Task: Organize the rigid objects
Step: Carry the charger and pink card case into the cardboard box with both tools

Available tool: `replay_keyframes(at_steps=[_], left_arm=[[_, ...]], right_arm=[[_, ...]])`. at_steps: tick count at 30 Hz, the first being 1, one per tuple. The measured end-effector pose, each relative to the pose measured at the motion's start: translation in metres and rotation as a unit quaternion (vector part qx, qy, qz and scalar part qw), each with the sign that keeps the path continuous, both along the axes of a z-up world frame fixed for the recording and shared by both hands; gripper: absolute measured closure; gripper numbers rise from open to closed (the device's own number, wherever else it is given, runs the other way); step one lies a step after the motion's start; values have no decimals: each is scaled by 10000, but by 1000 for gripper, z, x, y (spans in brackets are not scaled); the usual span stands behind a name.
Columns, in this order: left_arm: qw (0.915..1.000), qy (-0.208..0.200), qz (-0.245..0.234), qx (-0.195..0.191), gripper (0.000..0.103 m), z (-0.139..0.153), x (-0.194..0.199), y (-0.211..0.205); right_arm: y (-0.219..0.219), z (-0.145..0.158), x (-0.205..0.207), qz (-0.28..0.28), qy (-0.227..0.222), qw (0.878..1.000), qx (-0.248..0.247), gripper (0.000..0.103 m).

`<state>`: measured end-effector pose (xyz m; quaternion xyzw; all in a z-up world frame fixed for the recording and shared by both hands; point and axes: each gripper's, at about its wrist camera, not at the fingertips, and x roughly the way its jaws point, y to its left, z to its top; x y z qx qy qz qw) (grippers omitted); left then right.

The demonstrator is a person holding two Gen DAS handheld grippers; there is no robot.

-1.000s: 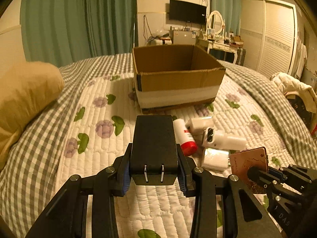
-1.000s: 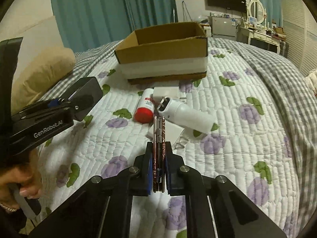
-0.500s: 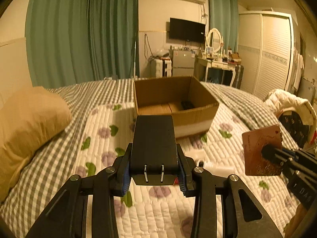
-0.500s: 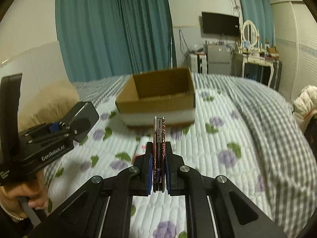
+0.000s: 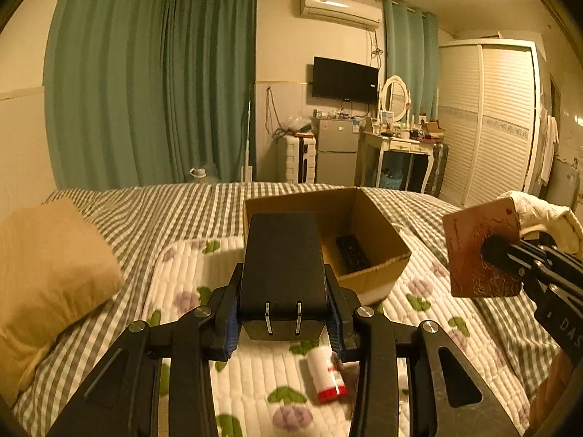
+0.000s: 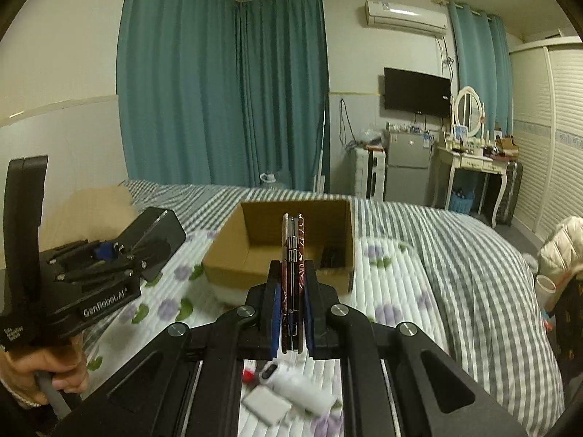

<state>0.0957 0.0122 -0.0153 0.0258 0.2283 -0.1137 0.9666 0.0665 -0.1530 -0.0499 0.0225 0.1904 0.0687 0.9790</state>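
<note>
My left gripper [image 5: 285, 322] is shut on a black power adapter [image 5: 283, 266] with two metal prongs facing me, held above the bed. My right gripper [image 6: 291, 313] is shut on a thin brown patterned folding mirror [image 6: 292, 255], seen edge-on; the mirror also shows in the left wrist view [image 5: 481, 251]. An open cardboard box [image 5: 379, 251] stands on the bed ahead of both grippers, with a dark flat object [image 5: 351, 253] inside. A white tube with a red cap [image 5: 324, 375] lies on the quilt below.
A yellow pillow [image 5: 47, 273] lies at left. White objects [image 6: 295, 393] lie on the floral quilt [image 5: 255, 382] under the right gripper. A white jacket [image 5: 546, 218] sits at the bed's right edge. Fridge, dressing table and wardrobe stand beyond the bed.
Both grippers have risen and tilted up with their objects still held. The box now sits lower in view, with its inside showing. The loose items on the quilt have dropped to the bottom of view.
</note>
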Motion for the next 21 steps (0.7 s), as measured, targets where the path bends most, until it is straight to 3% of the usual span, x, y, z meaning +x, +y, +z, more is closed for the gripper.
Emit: replay_keyframes(at_steps=[16,21], left_arm=[[9998,-153,-121,5,65,3,72,-16],[9999,78,-86,-21,65,-7,109,-25]], right_arm=[[6,1,93,178,-56,9997,-182,93],[8,-12,133,284,146,9992,-224,93]])
